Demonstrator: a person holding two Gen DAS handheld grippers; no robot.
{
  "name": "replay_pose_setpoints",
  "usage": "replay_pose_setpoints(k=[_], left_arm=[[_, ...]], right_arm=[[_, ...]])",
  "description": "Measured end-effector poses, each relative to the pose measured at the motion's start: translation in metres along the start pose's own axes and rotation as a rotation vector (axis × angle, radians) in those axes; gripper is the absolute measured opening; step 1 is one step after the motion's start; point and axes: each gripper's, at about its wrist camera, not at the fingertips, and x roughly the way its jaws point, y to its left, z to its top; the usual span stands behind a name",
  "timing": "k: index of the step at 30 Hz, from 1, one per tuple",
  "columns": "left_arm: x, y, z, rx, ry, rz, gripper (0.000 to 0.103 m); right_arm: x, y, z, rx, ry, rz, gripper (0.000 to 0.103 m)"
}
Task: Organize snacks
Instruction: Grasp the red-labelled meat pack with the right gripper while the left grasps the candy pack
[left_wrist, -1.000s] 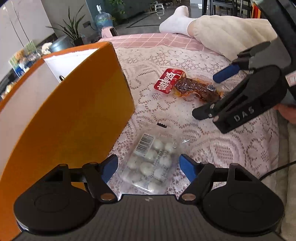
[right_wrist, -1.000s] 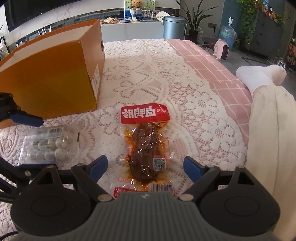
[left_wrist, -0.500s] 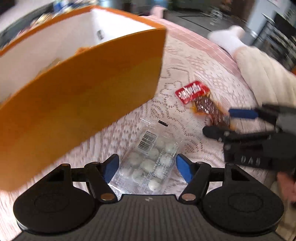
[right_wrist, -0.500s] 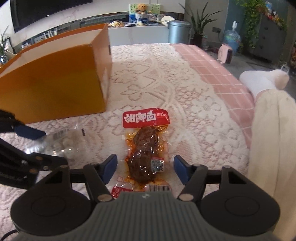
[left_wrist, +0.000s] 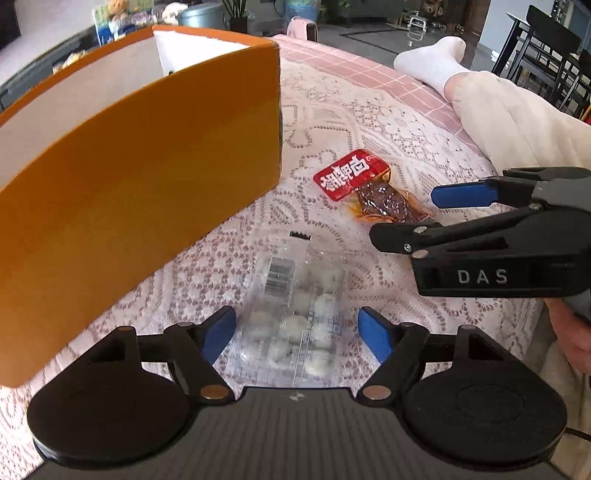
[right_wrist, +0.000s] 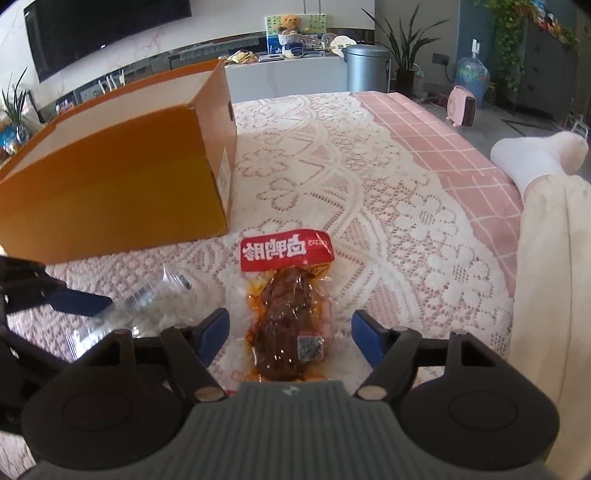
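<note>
A clear packet of white round candies (left_wrist: 295, 314) lies on the lace cloth between the open jaws of my left gripper (left_wrist: 297, 330); it also shows in the right wrist view (right_wrist: 147, 306). A meat snack with a red label (right_wrist: 291, 299) lies between the open jaws of my right gripper (right_wrist: 290, 332); it also shows in the left wrist view (left_wrist: 365, 188), with the right gripper (left_wrist: 421, 214) over it. An open orange box (left_wrist: 140, 184) with a white inside stands on the left; it also shows in the right wrist view (right_wrist: 122, 184).
A person's leg in cream trousers with a white sock (right_wrist: 535, 158) lies along the right side. A small black clip (left_wrist: 299, 235) lies on the cloth near the box. The pink checked bed edge (right_wrist: 461, 158) runs at the far right.
Both grippers have narrowed a little around their packets. The left view has swung, so the box now sits lower and further left. The right gripper has come lower over the meat snack.
</note>
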Motion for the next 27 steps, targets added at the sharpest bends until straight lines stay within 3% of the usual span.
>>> replay_pose_setpoints(k=[4, 11, 14, 20, 24, 27], left_arm=[[0.003, -0.003, 0.002, -0.002, 0.001, 0.023, 0.089], [-0.001, -0.005, -0.005, -0.038, -0.026, 0.035, 0.071], [-0.004, -0.006, -0.008, -0.084, -0.03, 0.06, 0.068], [-0.01, -0.009, -0.016, -0.155, -0.064, 0.088, 0.065], [-0.019, -0.001, -0.019, -0.24, -0.086, 0.067, 0.064], [-0.024, -0.002, -0.019, -0.242, -0.091, 0.085, 0.064]], right_arm=[[0.006, 0.0, 0.001, 0.0, 0.008, -0.01, 0.071], [0.01, 0.005, -0.001, -0.031, 0.011, -0.017, 0.071], [0.01, 0.01, -0.003, -0.064, 0.006, -0.032, 0.064], [0.009, 0.011, -0.005, -0.078, 0.002, -0.033, 0.063], [0.004, 0.01, -0.005, -0.063, -0.003, -0.006, 0.062], [-0.001, 0.013, -0.006, -0.083, -0.015, 0.006, 0.061]])
